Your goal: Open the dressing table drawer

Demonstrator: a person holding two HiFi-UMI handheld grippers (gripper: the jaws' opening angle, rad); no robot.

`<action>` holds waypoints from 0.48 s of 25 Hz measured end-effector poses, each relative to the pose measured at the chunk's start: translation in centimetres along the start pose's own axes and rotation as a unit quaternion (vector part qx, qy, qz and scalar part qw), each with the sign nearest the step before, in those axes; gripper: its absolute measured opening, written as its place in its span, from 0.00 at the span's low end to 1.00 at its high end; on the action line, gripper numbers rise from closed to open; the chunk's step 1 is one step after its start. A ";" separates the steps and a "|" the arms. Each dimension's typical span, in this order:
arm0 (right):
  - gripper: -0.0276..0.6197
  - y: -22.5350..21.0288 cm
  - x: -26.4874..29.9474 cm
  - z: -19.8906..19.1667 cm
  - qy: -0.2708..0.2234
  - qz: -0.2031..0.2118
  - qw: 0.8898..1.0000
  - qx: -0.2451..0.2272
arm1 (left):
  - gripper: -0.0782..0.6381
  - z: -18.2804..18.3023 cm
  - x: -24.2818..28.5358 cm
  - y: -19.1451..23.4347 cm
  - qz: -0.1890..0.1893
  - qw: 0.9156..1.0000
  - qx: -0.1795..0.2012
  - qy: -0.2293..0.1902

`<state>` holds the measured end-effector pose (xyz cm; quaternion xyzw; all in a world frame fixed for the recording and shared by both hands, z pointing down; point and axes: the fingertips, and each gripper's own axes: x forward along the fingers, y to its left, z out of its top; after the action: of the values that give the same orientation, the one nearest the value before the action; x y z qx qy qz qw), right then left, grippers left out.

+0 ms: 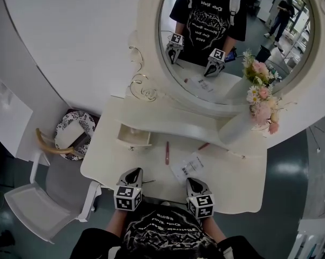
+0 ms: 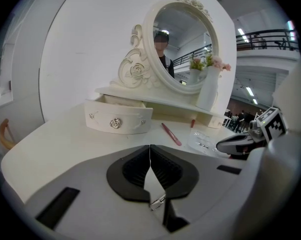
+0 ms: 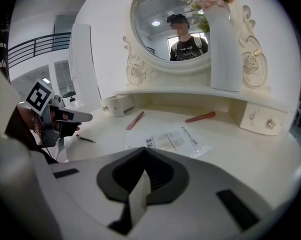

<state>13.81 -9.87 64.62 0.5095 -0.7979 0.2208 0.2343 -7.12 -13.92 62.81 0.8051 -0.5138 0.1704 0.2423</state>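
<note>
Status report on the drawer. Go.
Left gripper shut, empty. Right gripper shut, empty. Left drawer pulled out. Pink stick beside it, not blocking.

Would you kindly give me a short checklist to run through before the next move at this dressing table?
1. Left drawer pulled out: ok.
2. Left gripper shut, nothing between its jaws: ok.
3. Right gripper shut, nothing between its jaws: ok.
4. Both grippers apart from the drawer, near the table's front edge: ok.
5. Pink pen lying beside the drawer, not against its front: ok.
6. Anything inside the drawer: cannot tell.
</note>
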 end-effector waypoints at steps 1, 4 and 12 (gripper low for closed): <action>0.06 0.0 0.0 0.0 0.000 0.001 1.000 0.002 | 0.13 0.0 0.0 0.0 0.000 1.000 -0.002 0.000; 0.06 -0.1 0.0 0.0 0.000 0.003 1.000 0.005 | 0.13 0.0 0.0 0.2 0.002 1.000 -0.006 0.000; 0.06 -0.1 0.1 0.0 0.000 0.005 1.000 0.006 | 0.13 -0.2 0.0 0.6 0.006 1.000 -0.013 0.003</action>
<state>13.85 -9.98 64.64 0.5074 -0.7989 0.2266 0.2301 -7.69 -14.04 63.13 0.7987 -0.5196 0.1678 0.2531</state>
